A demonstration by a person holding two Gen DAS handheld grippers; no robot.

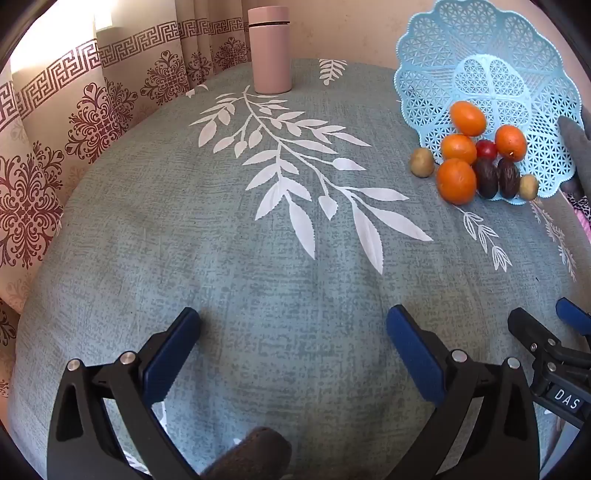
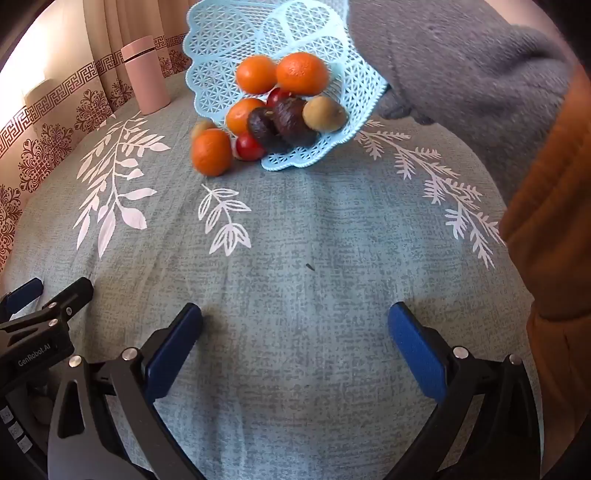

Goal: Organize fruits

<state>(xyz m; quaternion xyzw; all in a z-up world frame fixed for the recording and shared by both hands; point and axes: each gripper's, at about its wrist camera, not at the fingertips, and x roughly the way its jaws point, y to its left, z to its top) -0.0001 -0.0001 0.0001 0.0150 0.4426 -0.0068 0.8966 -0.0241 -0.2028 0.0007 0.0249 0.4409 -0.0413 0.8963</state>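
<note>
A light blue lattice basket [image 1: 491, 48] [image 2: 236, 33] is tilted up on its edge, held by a grey-gloved hand [image 2: 461, 74]. Fruits spill from it onto the cloth: several oranges [image 1: 456, 181] [image 2: 211, 152], two dark avocados [image 1: 487, 178] [image 2: 291, 120], red tomatoes [image 1: 485, 148] [image 2: 249, 146] and small brownish-green kiwis [image 1: 422, 162] [image 2: 324, 113]. My left gripper [image 1: 293, 325] is open and empty, near the front of the table. My right gripper [image 2: 295, 319] is open and empty, well short of the fruit pile.
A pink cylindrical flask [image 1: 269, 50] [image 2: 146, 75] stands at the back of the table. A patterned curtain [image 1: 55, 129] hangs behind on the left. An orange sleeve [image 2: 554, 221] reaches in along the right side. The teal leaf-print tablecloth [image 1: 258, 258] covers the table.
</note>
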